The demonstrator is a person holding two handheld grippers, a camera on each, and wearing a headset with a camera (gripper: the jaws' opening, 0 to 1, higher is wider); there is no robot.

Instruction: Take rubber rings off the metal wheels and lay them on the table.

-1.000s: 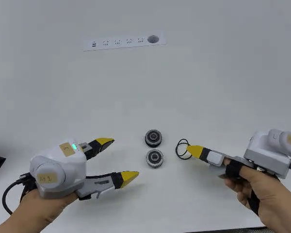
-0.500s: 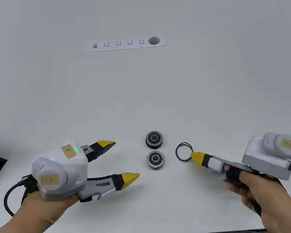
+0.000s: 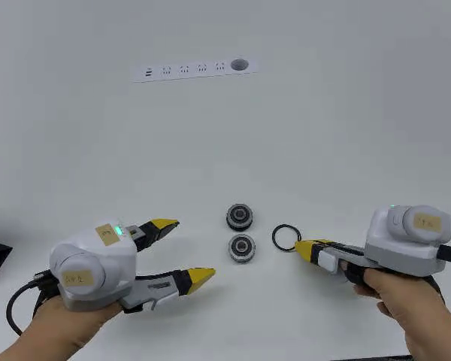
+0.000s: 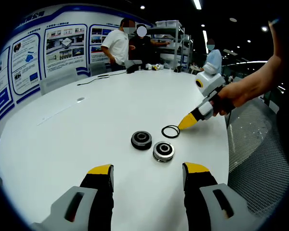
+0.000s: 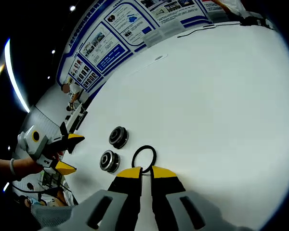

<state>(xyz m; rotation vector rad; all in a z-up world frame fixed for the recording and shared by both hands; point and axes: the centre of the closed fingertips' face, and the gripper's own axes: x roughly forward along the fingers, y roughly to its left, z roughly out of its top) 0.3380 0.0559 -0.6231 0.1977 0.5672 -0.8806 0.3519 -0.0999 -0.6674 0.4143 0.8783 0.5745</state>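
The right tool [image 3: 304, 248] has its two yellow tips drawn close together, with just a thin slit between them. The tips touch the near edge of one rubber ring [image 3: 286, 238]. I cannot tell if they nip it or just sit against it. The ring lies flat on the white surface [image 3: 346, 135], just to the right of the two metal wheels, so I think this ring is done. The near wheel [image 3: 241, 247] looks shiny and bare around its rim, so the ring most likely came from it. The far wheel [image 3: 239, 216] sits just beside it and looks dark all round its rim. I think that one has its ring on and is the job that is left, so the task looks about half done. The left tool [image 3: 182, 249] is on the other side of the wheels, a little way off. Its tips are wide apart and hold nothing. It has a small green light on top. Both tools wear tan stickers [image 3: 105, 232] with marks on them, but the marks are too small to read. Far back on the surface lies a white power strip [image 3: 195, 68] with no words I can make out. In the left gripper view, big blue and white posters [image 4: 62, 45] hang on the wall, and their writing is too small to read.
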